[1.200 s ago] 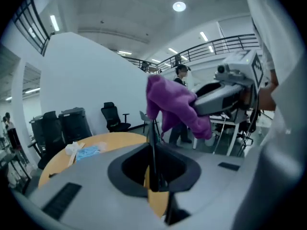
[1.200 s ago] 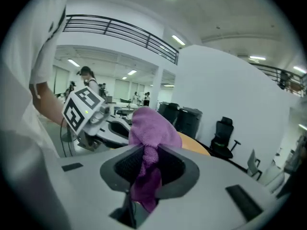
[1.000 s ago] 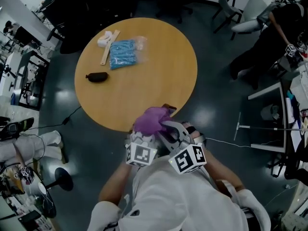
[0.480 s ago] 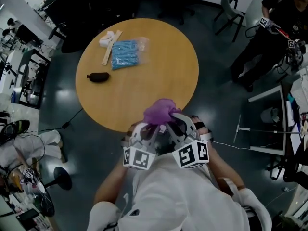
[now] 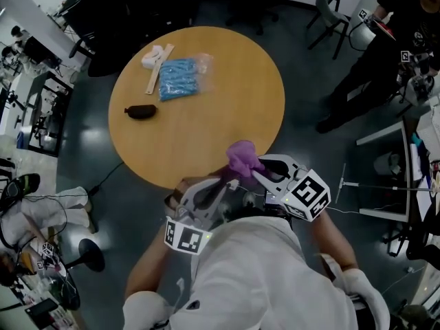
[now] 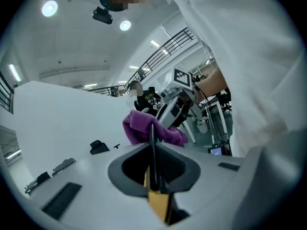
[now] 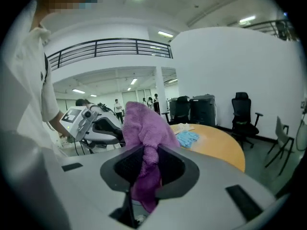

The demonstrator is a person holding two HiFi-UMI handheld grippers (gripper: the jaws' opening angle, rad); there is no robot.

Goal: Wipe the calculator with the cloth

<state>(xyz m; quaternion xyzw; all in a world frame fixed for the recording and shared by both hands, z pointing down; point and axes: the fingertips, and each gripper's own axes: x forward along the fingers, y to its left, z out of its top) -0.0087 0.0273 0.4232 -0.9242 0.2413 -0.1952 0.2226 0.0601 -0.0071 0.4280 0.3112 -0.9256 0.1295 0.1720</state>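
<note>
A thin dark calculator (image 6: 152, 145) stands edge-on between the jaws of my left gripper (image 6: 154, 172), which is shut on it. A purple cloth (image 7: 144, 128) hangs bunched from my right gripper (image 7: 144, 175), shut on it. In the head view both grippers are held close to the person's chest at the near edge of the round table. The left gripper (image 5: 221, 185) sits just left of the right gripper (image 5: 257, 173). The cloth (image 5: 242, 157) lies over the calculator's far end, and its bunch (image 6: 142, 128) shows right behind the dark slab. The calculator's face is hidden.
The round wooden table (image 5: 213, 108) carries a blue bag (image 5: 176, 77), a wooden stick (image 5: 157, 68), a white object (image 5: 150, 56) and a small dark pouch (image 5: 139, 110) at its far left. A person (image 5: 385, 47) stands at the upper right beside desks and chairs.
The right gripper has swung to the right and rolled, carrying the cloth rightward. The left gripper has rolled too, its marker cube now lower left.
</note>
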